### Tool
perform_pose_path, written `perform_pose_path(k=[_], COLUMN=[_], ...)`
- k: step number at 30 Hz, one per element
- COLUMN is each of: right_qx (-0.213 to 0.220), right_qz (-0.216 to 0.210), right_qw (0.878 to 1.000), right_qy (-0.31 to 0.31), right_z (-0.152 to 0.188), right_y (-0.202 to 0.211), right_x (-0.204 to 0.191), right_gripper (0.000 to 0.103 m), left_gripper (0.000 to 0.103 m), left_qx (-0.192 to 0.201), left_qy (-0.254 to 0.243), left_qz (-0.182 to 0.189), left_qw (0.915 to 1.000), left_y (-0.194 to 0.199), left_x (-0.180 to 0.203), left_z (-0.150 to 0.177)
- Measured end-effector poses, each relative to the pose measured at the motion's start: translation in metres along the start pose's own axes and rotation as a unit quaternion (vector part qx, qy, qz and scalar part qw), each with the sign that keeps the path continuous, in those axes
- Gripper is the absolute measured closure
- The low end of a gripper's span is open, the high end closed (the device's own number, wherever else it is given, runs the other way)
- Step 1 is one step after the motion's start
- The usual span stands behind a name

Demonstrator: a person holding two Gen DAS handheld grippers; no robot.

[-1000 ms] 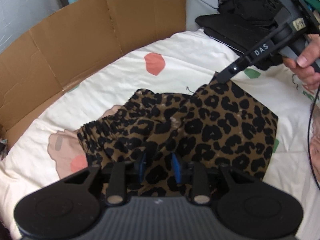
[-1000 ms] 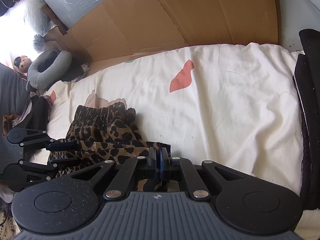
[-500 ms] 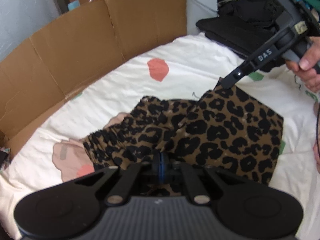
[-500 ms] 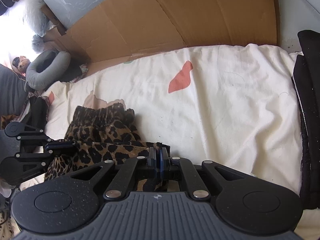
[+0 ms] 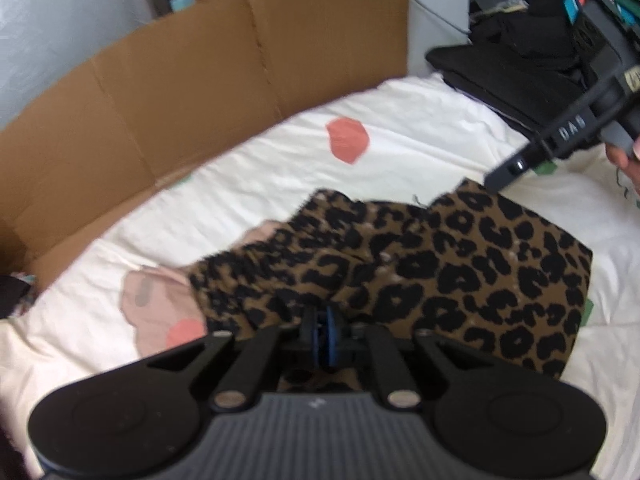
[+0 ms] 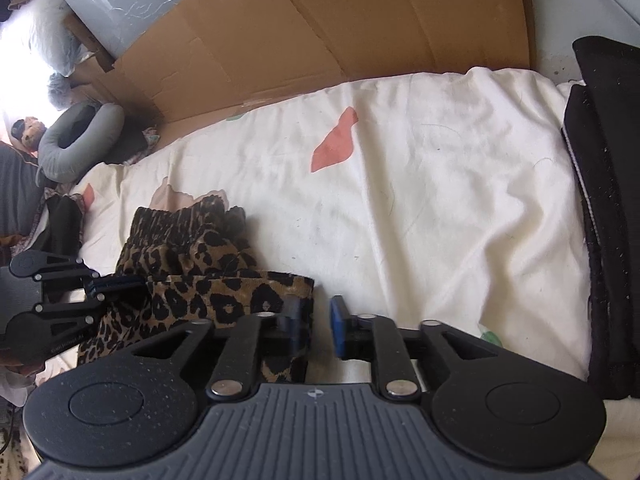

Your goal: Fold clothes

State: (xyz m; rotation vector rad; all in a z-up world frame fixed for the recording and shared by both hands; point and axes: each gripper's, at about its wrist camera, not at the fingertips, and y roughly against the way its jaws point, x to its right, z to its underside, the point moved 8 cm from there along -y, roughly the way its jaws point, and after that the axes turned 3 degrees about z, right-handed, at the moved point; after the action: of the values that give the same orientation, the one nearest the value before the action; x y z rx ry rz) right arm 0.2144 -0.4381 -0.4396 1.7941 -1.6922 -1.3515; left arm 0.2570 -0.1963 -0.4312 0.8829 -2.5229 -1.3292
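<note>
A leopard-print garment (image 5: 460,272) lies bunched on the white bed sheet (image 5: 400,168). My left gripper (image 5: 323,332) sits at its near edge. Its jaws are opening, with a thin gap between the blue pads and the cloth at their tips. In the right wrist view the garment (image 6: 192,264) lies to the left. My right gripper (image 6: 314,320) is opening, with its pads clearly apart. The garment's corner lies under the left finger (image 6: 294,320) and bare sheet shows in the gap. The left gripper (image 6: 124,282) shows at the garment's left edge, and the right gripper (image 5: 496,178) at its far corner.
Flattened cardboard (image 5: 200,100) stands along the bed's far side. A pile of black clothes (image 6: 608,200) lines the right edge of the sheet (image 6: 440,200). A grey neck pillow (image 6: 80,136) lies at the far left. A hand (image 5: 624,160) holds the right gripper.
The right gripper's pads, shut on the garment's corner before, have parted and let it go. The left pads closed together half a second ago and now stand slightly apart.
</note>
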Motion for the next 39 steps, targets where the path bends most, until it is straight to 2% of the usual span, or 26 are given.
perform_pose_path(k=[6, 11, 12, 19, 24, 39], right_qx=[-0.007, -0.010, -0.011, -0.017, -0.025, -0.041], right_qz=[-0.005, -0.001, 0.000, -0.003, 0.000, 0.022], right_qw=[1.000, 1.000, 1.000, 0.999, 0.999, 0.995], right_qy=[0.014, 0.016, 0.017, 0.032, 0.040, 0.089], right_z=[0.003, 0.002, 0.002, 0.002, 0.001, 0.004], right_y=[-0.004, -0.007, -0.008, -0.016, -0.024, -0.040], right_x=[-0.007, -0.004, -0.003, -0.006, -0.006, -0.015], right_gripper=[0.066, 0.063, 0.063, 0.063, 0.063, 0.063], left_gripper=[0.086, 0.063, 0.062, 0.062, 0.062, 0.062], left_qx=[0.010, 0.004, 0.001, -0.027, -0.042, -0.068], left_qy=[0.031, 0.077, 0.087, 0.151, 0.182, 0.260], left_qz=[-0.026, -0.046, -0.051, -0.081, -0.090, -0.061], left_qw=[0.9991, 0.9960, 0.9949, 0.9848, 0.9782, 0.9612], left_y=[0.021, 0.037, 0.040, 0.056, 0.055, 0.025], left_x=[-0.029, -0.061, -0.068, -0.111, -0.128, -0.132], left_z=[0.006, 0.026, 0.032, 0.075, 0.096, 0.128])
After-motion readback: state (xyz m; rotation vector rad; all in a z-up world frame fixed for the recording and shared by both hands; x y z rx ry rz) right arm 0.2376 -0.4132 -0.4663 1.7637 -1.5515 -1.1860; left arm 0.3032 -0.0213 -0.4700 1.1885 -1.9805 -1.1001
